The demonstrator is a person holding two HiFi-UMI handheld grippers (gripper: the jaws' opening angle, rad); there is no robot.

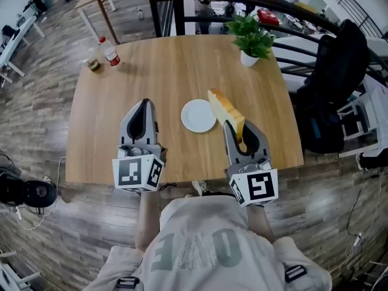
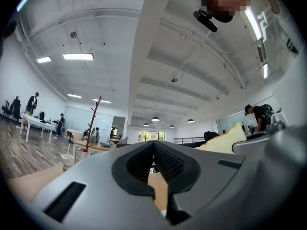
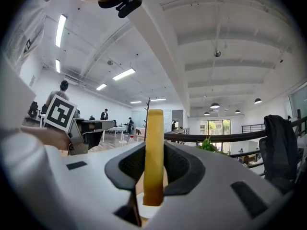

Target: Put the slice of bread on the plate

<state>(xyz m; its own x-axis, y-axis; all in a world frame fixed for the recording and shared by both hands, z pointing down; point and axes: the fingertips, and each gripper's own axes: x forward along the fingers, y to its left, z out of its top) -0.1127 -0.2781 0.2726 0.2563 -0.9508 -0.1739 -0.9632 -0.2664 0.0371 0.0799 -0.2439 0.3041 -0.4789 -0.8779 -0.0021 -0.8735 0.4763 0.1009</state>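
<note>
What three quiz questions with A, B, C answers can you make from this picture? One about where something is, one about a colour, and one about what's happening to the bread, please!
1. Where does the potted plant stand?
A. On the floor
B. At the far side of the table, toward the right
C. On a chair

2. What colour is the plate?
A. White
B. Blue
C. Black

3. What is happening to the slice of bread?
A. It lies flat in the middle of the plate
B. It lies on the floor
C. It is held between the jaws of the right gripper

Answers:
1 B, the head view shows its white pot on the wood near the far right corner.
2 A, the round plate is plain white.
3 C, the right gripper view shows the slice standing on edge, pinched between the pads.
</note>
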